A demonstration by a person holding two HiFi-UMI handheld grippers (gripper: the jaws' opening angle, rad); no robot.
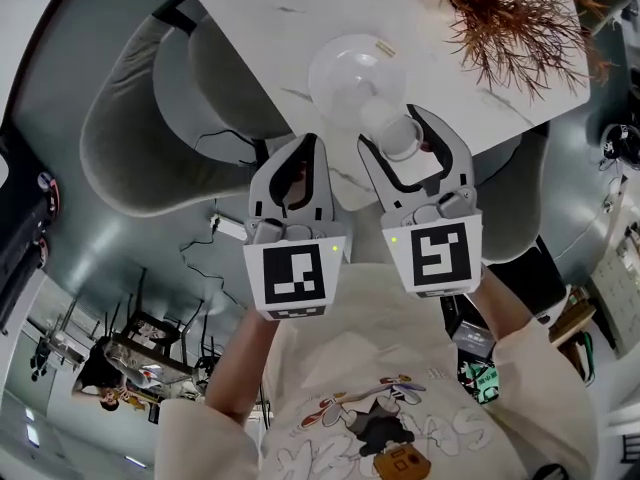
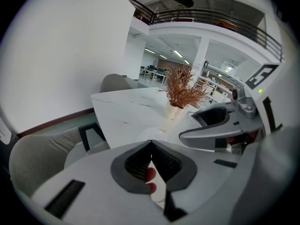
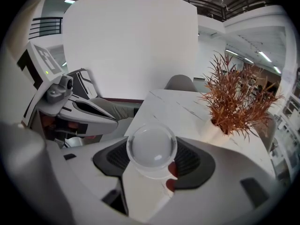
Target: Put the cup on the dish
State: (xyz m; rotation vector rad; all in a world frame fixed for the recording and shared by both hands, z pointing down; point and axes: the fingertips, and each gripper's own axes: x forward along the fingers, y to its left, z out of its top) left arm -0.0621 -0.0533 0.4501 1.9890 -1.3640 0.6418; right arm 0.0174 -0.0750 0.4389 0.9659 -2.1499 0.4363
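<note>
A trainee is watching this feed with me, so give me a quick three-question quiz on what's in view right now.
1. True or false: the left claw is open.
2. Pick one: the dish lies on A) the table, B) a chair, C) the floor.
3. Fill in: the cup is clamped in the ____ claw.

Key:
1. False. It is shut with nothing in it.
2. A.
3. Right. The right claw holds the cup at the near edge of the dish.
</note>
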